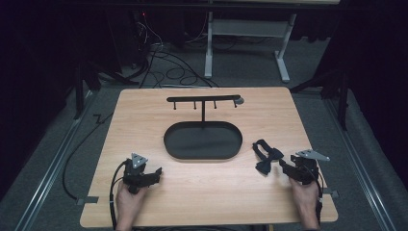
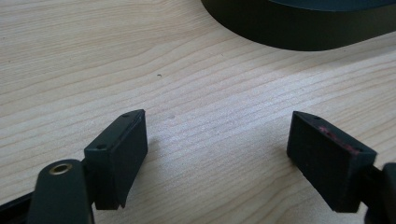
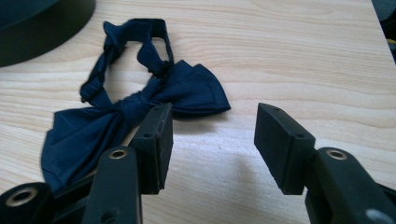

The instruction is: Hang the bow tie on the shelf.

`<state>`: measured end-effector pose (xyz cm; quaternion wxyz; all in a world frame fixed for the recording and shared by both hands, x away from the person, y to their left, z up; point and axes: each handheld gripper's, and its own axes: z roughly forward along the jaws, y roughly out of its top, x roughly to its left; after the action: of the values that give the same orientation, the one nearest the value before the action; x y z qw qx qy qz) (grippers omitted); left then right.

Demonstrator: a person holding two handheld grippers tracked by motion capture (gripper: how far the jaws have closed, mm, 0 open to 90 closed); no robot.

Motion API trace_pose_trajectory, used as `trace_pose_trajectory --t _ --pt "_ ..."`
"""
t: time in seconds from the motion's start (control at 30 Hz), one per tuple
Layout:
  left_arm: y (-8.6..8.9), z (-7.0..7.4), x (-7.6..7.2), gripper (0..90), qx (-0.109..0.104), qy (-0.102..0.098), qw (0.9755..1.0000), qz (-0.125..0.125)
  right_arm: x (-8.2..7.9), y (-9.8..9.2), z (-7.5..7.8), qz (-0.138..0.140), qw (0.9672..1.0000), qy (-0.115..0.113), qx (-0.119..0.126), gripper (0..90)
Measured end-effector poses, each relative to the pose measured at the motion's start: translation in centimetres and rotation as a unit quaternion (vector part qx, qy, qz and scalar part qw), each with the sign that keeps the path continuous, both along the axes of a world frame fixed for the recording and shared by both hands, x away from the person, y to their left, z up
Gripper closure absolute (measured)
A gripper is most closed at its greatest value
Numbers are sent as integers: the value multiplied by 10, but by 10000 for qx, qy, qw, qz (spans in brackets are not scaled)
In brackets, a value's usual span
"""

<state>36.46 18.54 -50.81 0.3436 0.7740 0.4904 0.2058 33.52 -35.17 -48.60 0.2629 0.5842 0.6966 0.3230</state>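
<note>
Both grippers are sitting wide open with nothing in them. The left gripper point(image 1: 155, 172) has its jaws spread far apart over bare wood, each pad low to the surface point(image 1: 216, 197) and casting a shadow right under itself; can't tell if they actually touch. The black oval tray point(image 1: 202, 140) is ahead of it and off to its right, and its dark wall shows past the jaws in the left gripper view. The left hand point(image 1: 129, 192) comes in from the near edge, wrapped around the gripper body, pointing it toward the tray.

The right gripper point(image 1: 284, 164) is open too, a bit less wide, jaws empty. A dark navy bow tie point(image 3: 135, 105) lies flat on the surface just ahead of it and to its left, strap looped out beyond the bow. In the right gripper view the left jaw overlaps the bow's edge, but I can't say it's touching. The right hand point(image 1: 303, 190) holds that gripper angled toward the bow tie. A black hook stand point(image 1: 204, 100) rises behind the tray.
</note>
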Motion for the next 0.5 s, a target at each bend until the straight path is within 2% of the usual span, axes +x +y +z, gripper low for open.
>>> trace_pose_trajectory --t 0.27,0.5 --pt "0 0 0 206 3 1 10000 -1 4 9 11 181 9997 -90 147 516" --pt "0 0 0 206 3 -6 10000 5 11 16 16 315 9993 -109 165 524"
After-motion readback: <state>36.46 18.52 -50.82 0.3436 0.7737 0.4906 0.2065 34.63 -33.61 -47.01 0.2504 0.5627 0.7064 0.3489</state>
